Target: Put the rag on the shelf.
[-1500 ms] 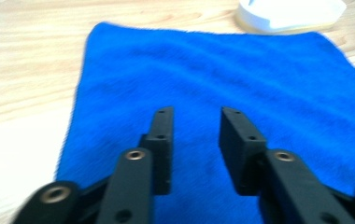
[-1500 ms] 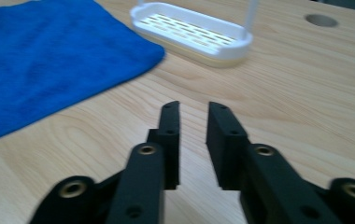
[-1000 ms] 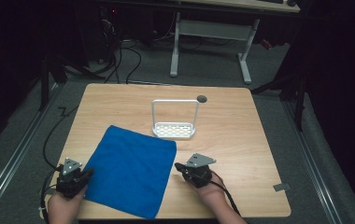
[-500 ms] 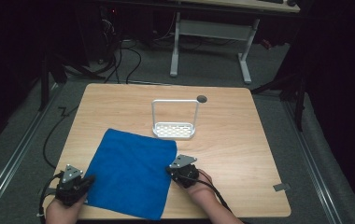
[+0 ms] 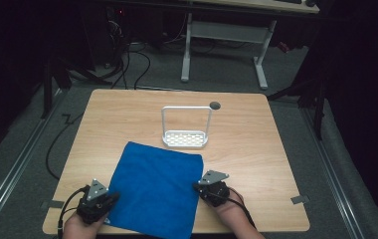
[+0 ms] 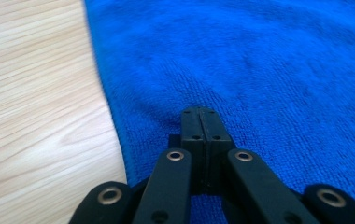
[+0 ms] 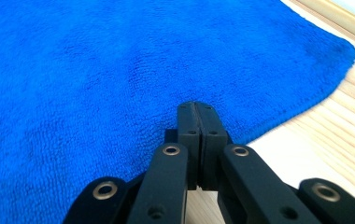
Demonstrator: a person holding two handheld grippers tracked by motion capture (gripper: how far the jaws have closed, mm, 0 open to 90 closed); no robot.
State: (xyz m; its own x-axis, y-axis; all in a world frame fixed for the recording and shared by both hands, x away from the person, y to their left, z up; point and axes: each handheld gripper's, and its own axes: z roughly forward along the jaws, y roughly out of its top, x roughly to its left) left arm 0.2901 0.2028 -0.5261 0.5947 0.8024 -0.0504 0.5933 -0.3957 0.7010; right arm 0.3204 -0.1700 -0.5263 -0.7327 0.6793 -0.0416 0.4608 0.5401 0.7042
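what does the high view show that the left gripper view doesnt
High view alone: the white wire rack standing beyond the cloth, the right claw at the cloth's right edge, the dark hole in the table, and the floor cables. Left gripper view alone: the left claw up close, jaws pressed together over the cloth near its edge, plus the terry weave. Both share the blue cloth lying flat on the wooden table.

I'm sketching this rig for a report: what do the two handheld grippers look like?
Both are black. The left gripper and right gripper each carry a grey three-cornered plate on top and trail a black cable. Up close, each has two flat black jaws on linkage arms with round metal rivets. No sleeves show.
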